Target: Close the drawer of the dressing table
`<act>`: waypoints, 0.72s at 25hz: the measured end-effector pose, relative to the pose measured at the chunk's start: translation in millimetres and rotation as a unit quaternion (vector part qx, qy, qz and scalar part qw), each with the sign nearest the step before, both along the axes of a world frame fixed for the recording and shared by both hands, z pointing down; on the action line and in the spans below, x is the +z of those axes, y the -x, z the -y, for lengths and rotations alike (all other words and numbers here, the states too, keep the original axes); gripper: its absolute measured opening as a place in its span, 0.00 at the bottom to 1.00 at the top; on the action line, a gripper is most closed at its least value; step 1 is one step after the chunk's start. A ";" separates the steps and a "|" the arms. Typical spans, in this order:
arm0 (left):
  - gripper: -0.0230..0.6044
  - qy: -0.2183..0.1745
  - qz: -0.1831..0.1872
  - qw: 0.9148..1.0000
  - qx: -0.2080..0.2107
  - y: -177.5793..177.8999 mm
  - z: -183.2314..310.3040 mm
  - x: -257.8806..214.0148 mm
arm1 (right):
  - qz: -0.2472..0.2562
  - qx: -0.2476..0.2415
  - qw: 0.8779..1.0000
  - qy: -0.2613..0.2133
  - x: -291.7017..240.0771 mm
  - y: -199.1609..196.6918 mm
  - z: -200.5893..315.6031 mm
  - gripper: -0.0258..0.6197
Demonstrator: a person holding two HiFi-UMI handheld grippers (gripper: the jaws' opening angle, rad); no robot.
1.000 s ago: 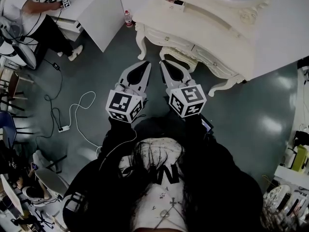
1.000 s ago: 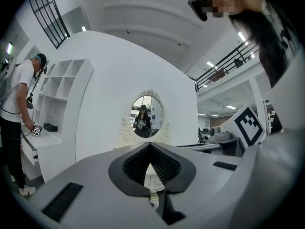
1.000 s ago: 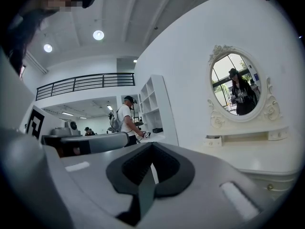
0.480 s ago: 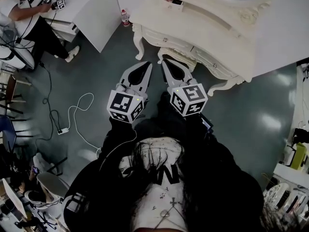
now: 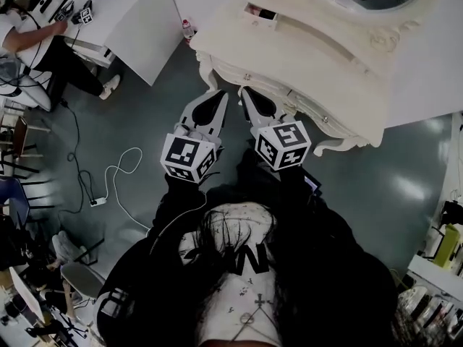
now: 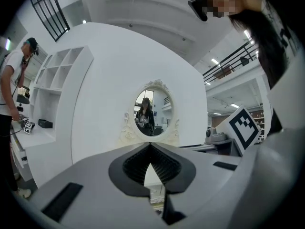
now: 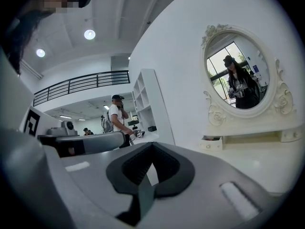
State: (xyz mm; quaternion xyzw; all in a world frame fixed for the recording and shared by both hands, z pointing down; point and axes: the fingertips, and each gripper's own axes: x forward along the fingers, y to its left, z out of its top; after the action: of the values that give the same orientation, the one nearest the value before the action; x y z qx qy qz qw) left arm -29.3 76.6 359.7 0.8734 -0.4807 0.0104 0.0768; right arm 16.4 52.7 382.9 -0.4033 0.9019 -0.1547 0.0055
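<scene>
Nearer the dressing table [image 5: 325, 71] now, left claw [image 5: 217, 98] and right claw [image 5: 247, 94] are clenched, empty; I approach, next pushing the far open drawer [image 5: 259, 11].

The head camera looks steeply down from above the person, with the dressing table [image 5: 325, 56] close ahead. Each gripper camera sits low behind its own jaws and faces roughly level toward the table's oval mirror [image 6: 151, 109]. Both gripper views share it; it shows larger and off to the right in the right gripper view.
</scene>
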 end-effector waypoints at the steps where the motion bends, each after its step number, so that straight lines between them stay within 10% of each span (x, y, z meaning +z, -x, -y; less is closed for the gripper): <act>1: 0.04 0.000 0.001 1.000 0.000 -3.5 10.3 -2.0 | 0.003 0.000 1.000 0.001 -1.0 -3.5 11.1 0.05; 18: 0.04 0.009 0.013 1.000 -0.006 -41.6 122.7 0.4 | 0.029 -0.015 0.999 0.018 5.0 -36.2 126.8 0.05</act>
State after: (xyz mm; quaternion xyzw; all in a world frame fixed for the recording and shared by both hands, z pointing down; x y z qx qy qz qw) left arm 12.3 -46.1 360.1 0.8695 -0.4869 0.0256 0.0785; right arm 52.6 -74.2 388.0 -0.3855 0.9042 -0.1828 0.0216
